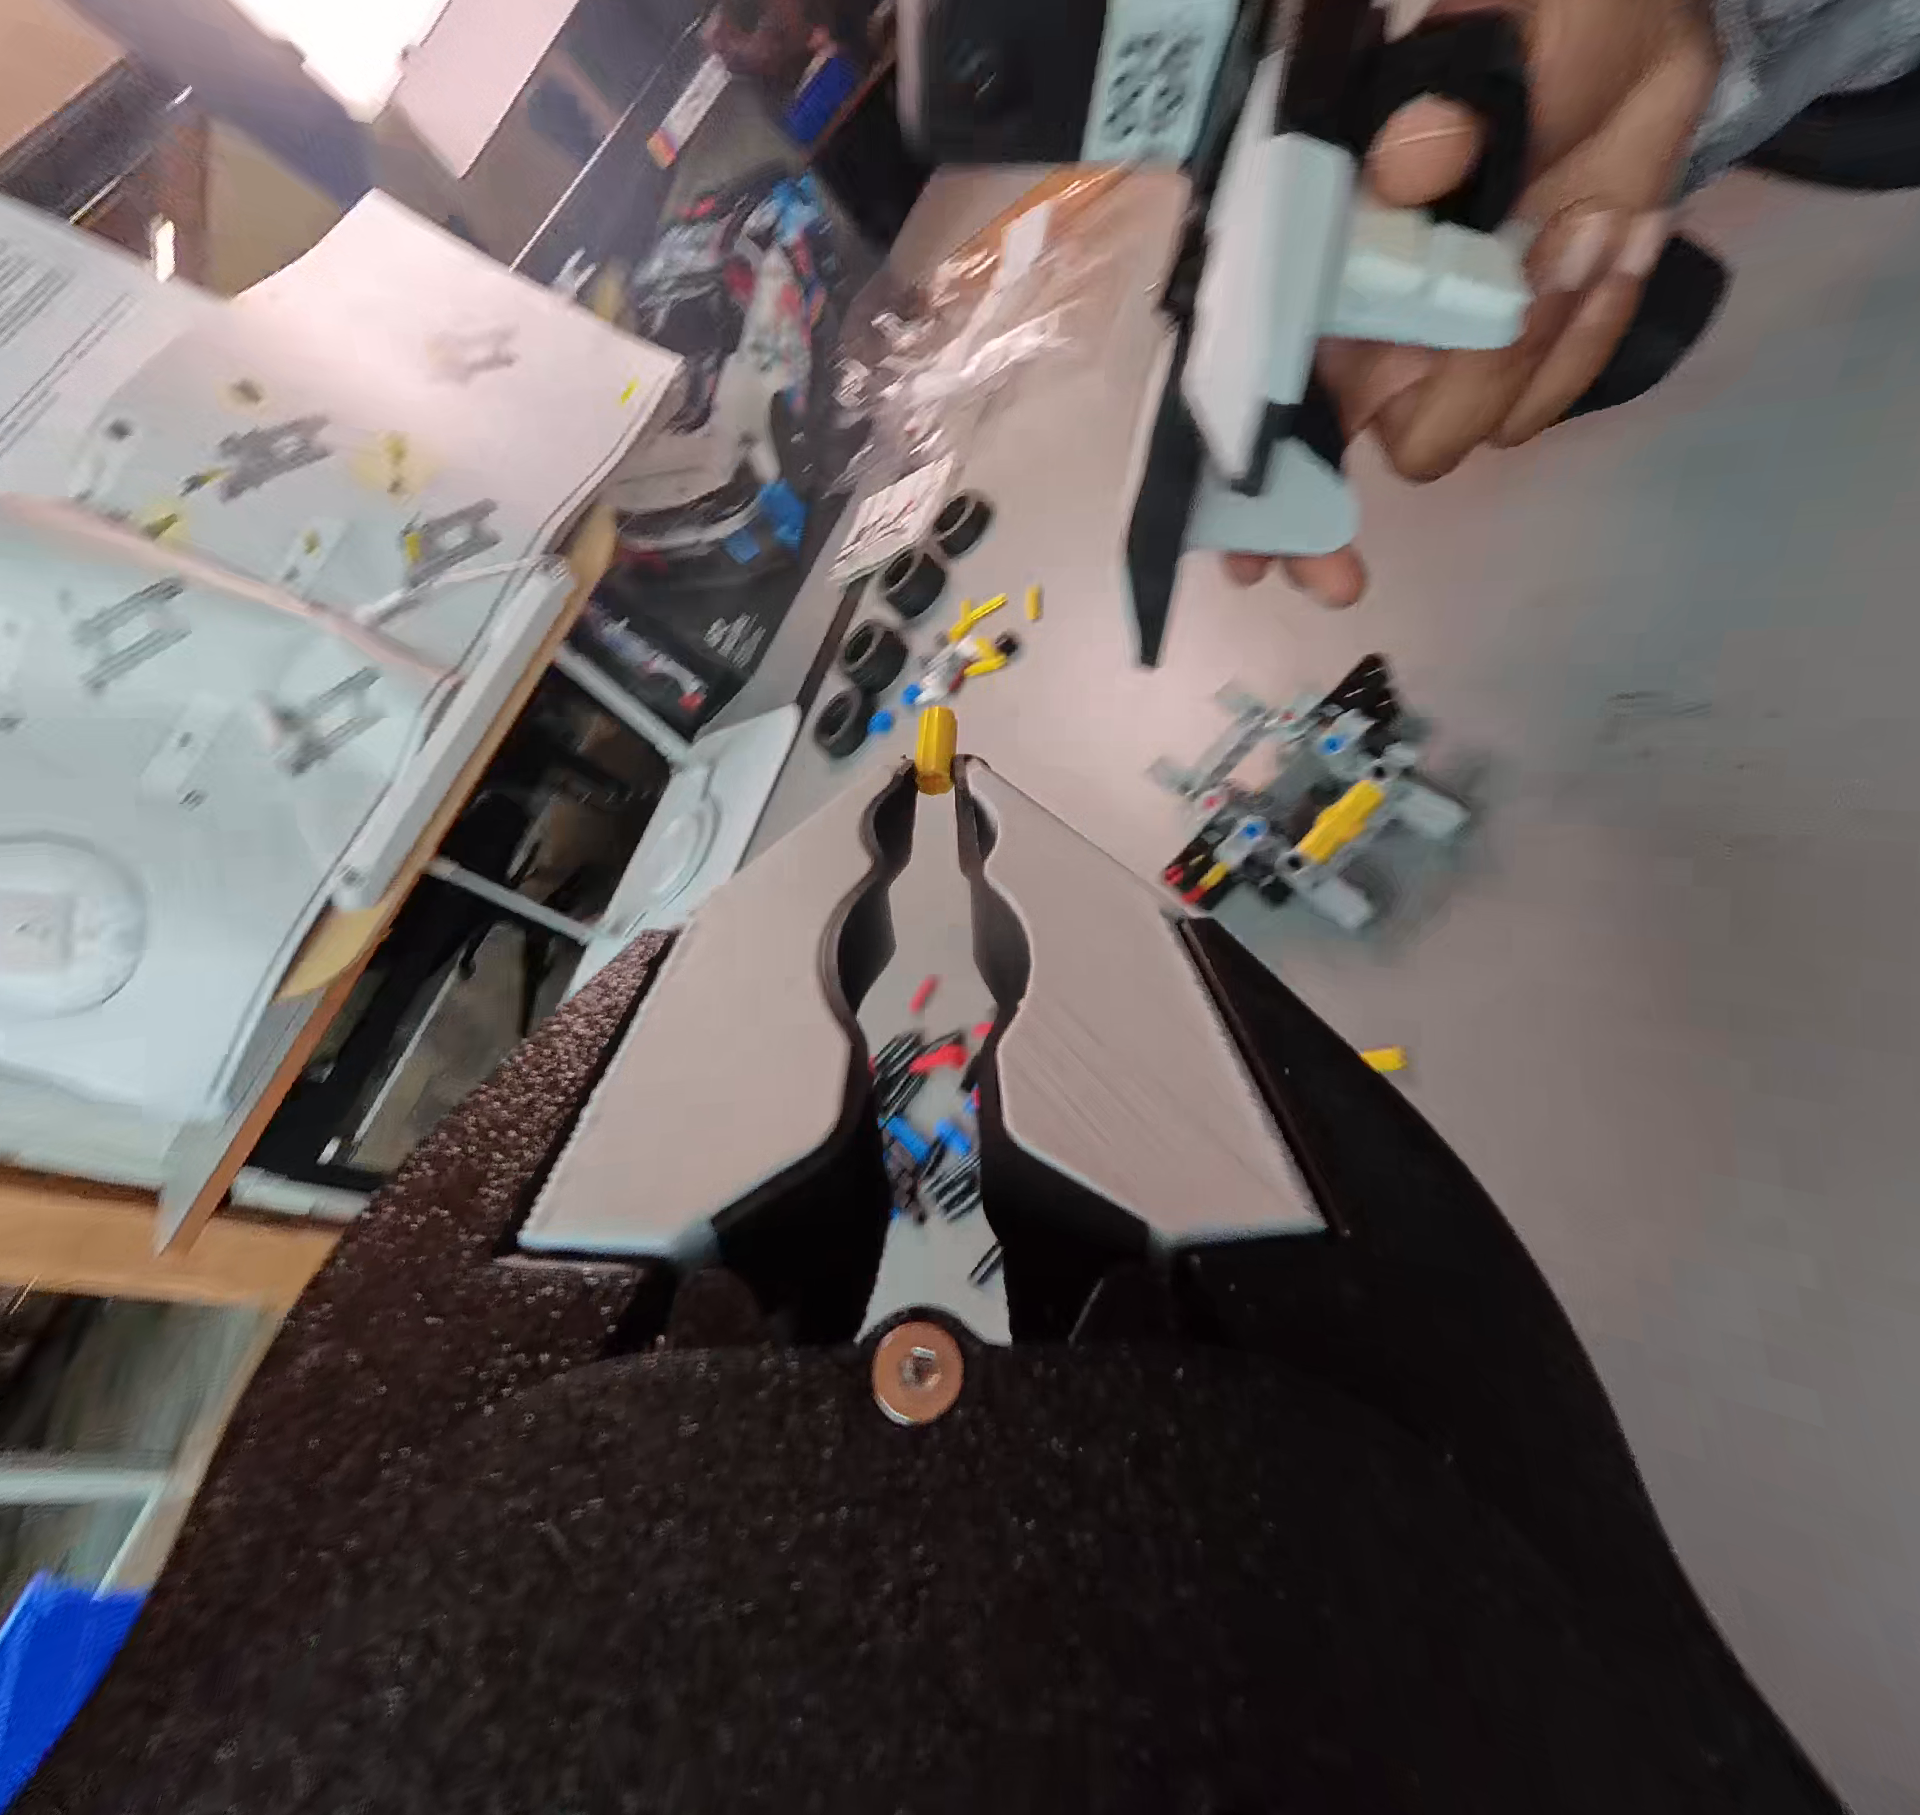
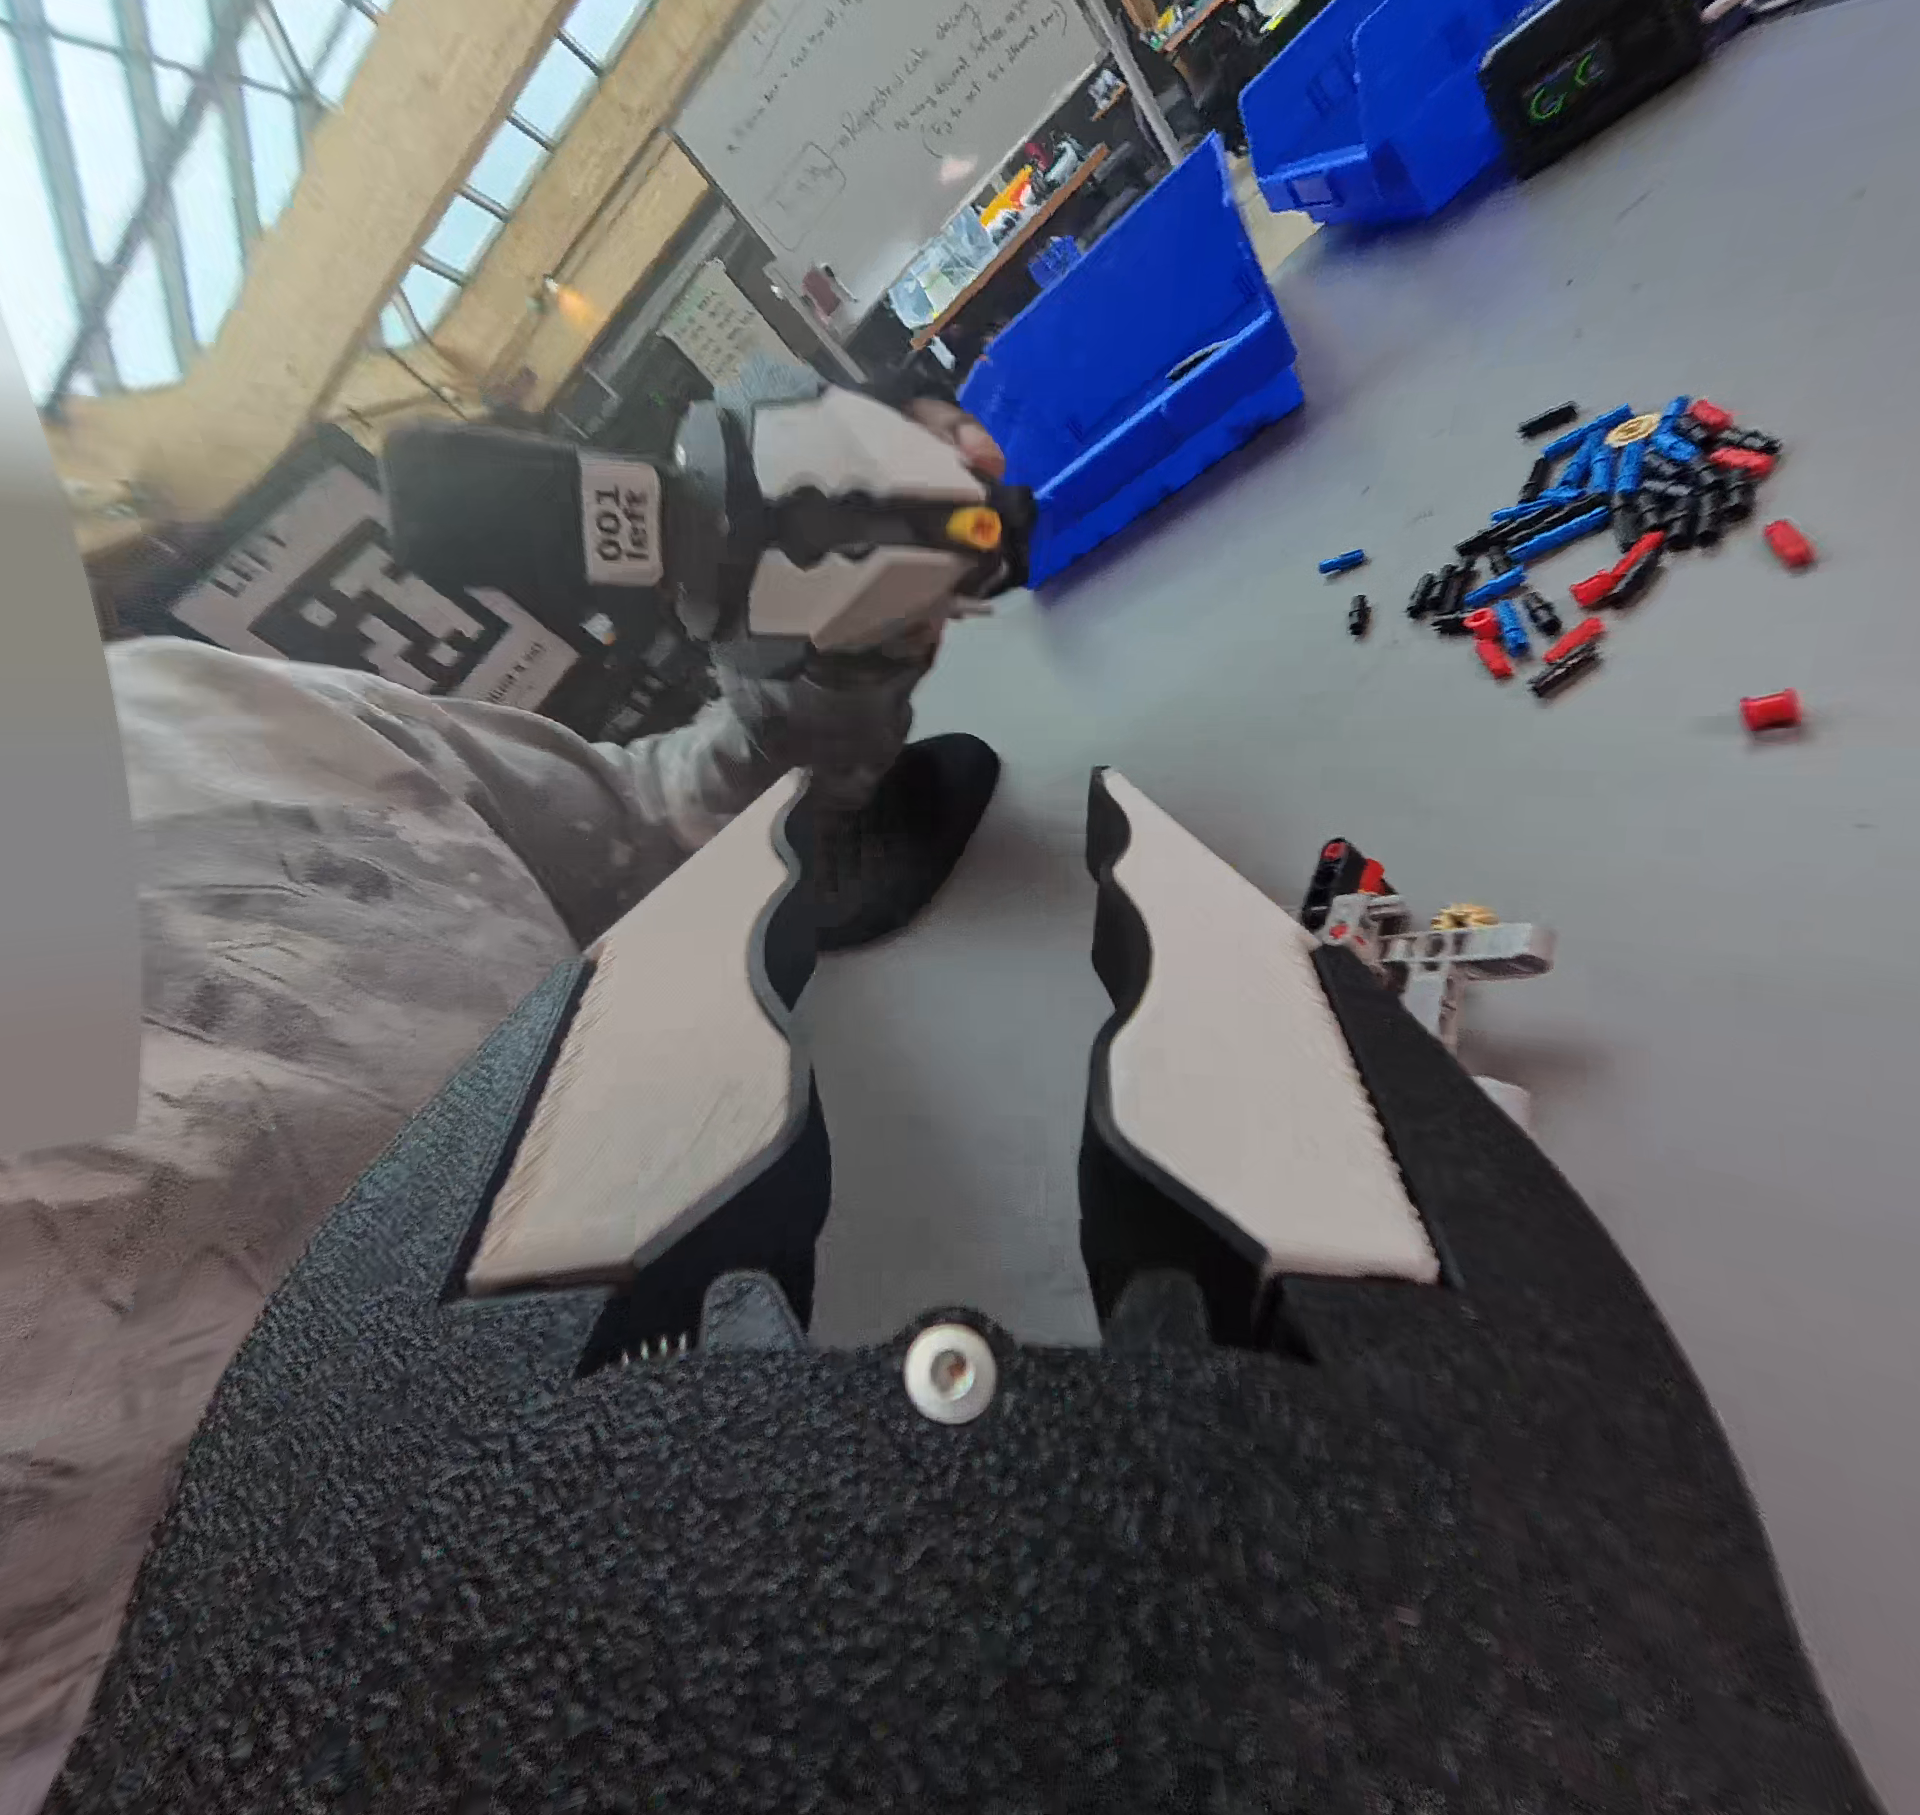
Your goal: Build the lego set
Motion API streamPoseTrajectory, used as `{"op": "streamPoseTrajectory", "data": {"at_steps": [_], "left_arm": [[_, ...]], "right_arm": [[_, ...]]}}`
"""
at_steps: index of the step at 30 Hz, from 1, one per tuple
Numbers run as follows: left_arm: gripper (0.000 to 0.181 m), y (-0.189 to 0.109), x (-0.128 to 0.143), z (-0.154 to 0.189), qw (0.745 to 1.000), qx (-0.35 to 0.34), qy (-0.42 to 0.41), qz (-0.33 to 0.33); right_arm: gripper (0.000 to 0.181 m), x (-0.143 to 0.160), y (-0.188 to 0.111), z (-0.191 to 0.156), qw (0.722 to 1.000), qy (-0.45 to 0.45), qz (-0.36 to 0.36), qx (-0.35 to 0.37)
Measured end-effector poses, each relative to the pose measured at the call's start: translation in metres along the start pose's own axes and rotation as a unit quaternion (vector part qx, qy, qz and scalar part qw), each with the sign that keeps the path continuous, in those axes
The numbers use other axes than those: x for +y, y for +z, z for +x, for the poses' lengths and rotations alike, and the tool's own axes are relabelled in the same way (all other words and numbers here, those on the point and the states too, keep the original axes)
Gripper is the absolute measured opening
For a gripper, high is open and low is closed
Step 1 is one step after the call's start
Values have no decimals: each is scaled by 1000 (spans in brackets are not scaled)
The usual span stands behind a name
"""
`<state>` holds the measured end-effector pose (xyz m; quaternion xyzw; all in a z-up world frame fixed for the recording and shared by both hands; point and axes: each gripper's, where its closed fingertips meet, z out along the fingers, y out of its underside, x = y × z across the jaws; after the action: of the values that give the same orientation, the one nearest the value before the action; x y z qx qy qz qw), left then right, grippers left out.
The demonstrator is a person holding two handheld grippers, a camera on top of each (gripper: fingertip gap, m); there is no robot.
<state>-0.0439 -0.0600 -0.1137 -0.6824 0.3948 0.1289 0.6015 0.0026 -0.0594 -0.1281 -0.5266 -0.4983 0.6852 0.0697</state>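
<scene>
My left gripper [image 1: 935, 773] is shut on a small yellow lego connector [image 1: 934, 745], held at its fingertips above the grey table. It also shows in the right wrist view [image 2: 982, 531], with the yellow piece [image 2: 975, 527] at its tip. My right gripper [image 2: 948, 778] is open and empty, low over the table; in the left wrist view it is held in a hand [image 1: 1507, 238] at the upper right. The half-built grey and black lego frame [image 1: 1314, 809] lies on the table to the right of the left gripper, and its edge shows beside my right finger [image 2: 1434, 944].
A heap of black, blue and red pins [image 2: 1621, 518] lies on the table. Black tyres [image 1: 894, 612] and yellow pieces [image 1: 982, 638] lie farther off. An open instruction booklet [image 1: 312, 477] stands at the left. Blue bins [image 2: 1143, 383] stand at the back. Some 6 cm of space lies between my two pairs of fingers.
</scene>
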Motion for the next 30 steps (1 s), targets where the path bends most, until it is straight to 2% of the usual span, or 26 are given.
{"op": "streamPoseTrajectory", "data": {"at_steps": [2, 3, 5, 7, 9, 11, 12, 15, 18, 20, 23, 30], "left_arm": [[7, -22, 32, -48, 993, -81, -39, -71], [7, -39, 56, -74, 982, -128, -69, -125], [8, -82, 112, -117, 935, -213, -136, -248], [8, -129, 165, -135, 873, -263, -201, -357], [8, -166, 197, -141, 824, -297, -232, -423], [8, -188, 216, -143, 795, -312, -246, -458], [8, -193, 223, -141, 786, -310, -256, -470], [8, -198, 235, -139, 773, -303, -268, -488], [15, -197, 242, -136, 768, -291, -276, -499], [17, -196, 241, -136, 771, -291, -278, -494], [18, -197, 234, -140, 779, -299, -279, -476], [20, -188, 224, -137, 797, -288, -282, -449]], "right_arm": [[40, 11, 1, 20, 989, -103, -59, 90], [38, 21, 5, 31, 975, -149, -105, 131], [34, 39, 19, 44, 943, -203, -184, 191], [25, 54, 37, 52, 916, -222, -233, 240], [26, 65, 52, 57, 886, -247, -272, 283], [32, 65, 59, 61, 844, -303, -305, 322], [35, 65, 62, 61, 833, -311, -319, 328], [37, 74, 69, 62, 834, -279, -357, 315], [31, 74, 71, 69, 823, -282, -372, 324], [21, 73, 70, 71, 823, -272, -380, 322], [17, 78, 68, 74, 810, -278, -409, 316], [6, 83, 70, 71, 803, -259, -462, 272]]}}
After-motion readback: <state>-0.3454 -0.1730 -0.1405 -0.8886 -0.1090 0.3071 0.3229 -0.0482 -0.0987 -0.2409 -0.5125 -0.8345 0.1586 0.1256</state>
